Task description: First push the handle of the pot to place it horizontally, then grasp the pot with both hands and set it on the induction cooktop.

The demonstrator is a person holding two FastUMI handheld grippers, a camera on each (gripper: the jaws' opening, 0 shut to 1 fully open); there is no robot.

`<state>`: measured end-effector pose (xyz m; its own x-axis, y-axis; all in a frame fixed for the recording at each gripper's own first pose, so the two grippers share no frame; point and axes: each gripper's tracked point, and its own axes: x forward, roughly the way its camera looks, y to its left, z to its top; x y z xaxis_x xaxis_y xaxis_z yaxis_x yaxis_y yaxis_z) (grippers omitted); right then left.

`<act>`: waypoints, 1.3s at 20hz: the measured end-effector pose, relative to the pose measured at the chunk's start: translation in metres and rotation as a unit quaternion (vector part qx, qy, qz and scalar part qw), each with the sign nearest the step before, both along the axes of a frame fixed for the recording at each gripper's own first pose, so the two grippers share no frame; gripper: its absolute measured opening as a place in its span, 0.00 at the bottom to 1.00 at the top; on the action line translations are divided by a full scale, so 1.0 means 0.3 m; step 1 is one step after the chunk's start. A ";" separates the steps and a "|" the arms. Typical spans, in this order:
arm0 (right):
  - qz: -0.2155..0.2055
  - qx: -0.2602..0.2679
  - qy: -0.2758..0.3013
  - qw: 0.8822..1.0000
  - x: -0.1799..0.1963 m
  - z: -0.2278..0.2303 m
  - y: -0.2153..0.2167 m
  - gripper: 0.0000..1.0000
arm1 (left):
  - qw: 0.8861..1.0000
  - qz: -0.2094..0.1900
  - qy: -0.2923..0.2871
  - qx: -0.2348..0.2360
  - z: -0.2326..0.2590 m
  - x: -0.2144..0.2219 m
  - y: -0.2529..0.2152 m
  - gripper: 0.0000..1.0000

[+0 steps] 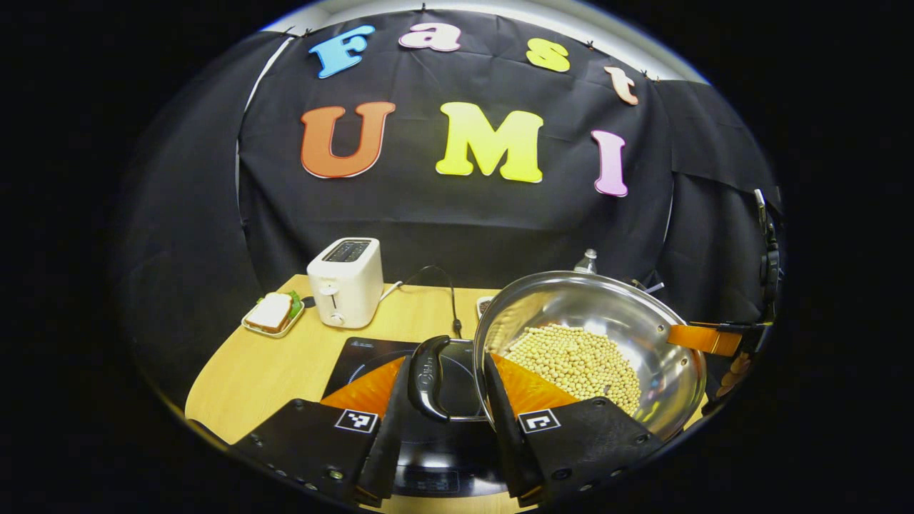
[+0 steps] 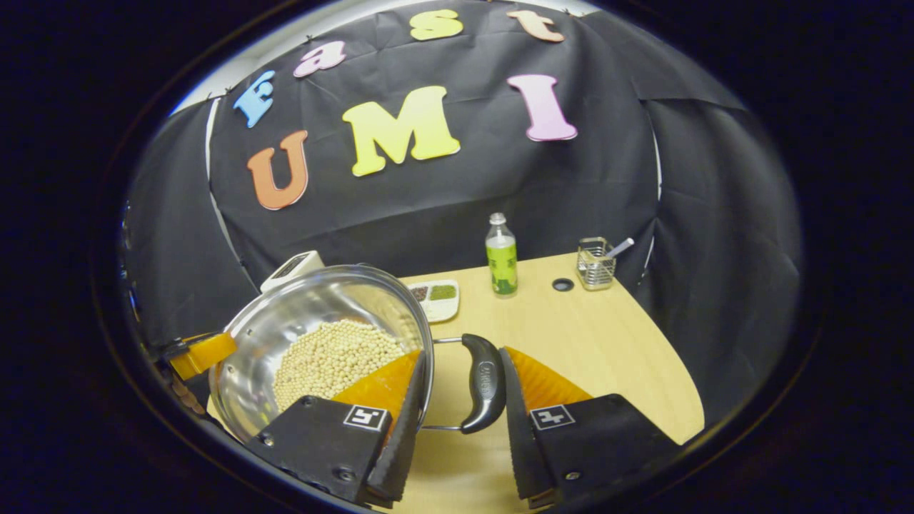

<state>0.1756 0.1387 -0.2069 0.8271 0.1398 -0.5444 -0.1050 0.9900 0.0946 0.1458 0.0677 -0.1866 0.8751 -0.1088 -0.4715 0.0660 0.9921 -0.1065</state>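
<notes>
Pot [image 1: 593,350] is held over the cooktop [image 1: 371,360]. Left gripper [image 1: 457,400] is pinched on its 9 o'clock handle [image 1: 428,378]; right gripper [image 2: 464,400] is closed around the 3 o'clock handle [image 2: 485,382].

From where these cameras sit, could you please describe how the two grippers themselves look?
Each gripper, left and right, has two broad wedge-shaped fingers on black bodies with visible screws. Each body carries a small square black-and-white marker on a white patch. No cables or sleeves are visible.
</notes>
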 end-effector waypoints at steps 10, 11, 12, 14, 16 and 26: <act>0.038 0.008 0.005 0.999 0.147 0.003 0.355 0.58 | 0.998 0.054 -0.029 0.011 0.037 0.125 0.315 0.57; 0.041 0.012 0.009 0.999 0.157 -0.010 0.389 0.58 | 0.998 0.059 -0.028 0.009 0.023 0.139 0.347 0.57; 0.045 0.018 0.014 0.999 0.167 -0.029 0.422 0.58 | 0.998 0.065 -0.022 0.006 0.005 0.148 0.380 0.57; 0.051 0.031 0.028 0.998 0.178 -0.069 0.479 0.58 | 0.997 0.076 -0.009 0.001 -0.043 0.158 0.435 0.57; 0.057 0.031 0.038 0.997 0.189 -0.116 0.519 0.58 | 0.997 0.082 0.005 -0.005 -0.103 0.171 0.470 0.57; 0.041 0.002 0.070 0.997 0.206 -0.371 0.579 0.58 | 0.994 0.086 0.069 -0.012 -0.365 0.239 0.507 0.57</act>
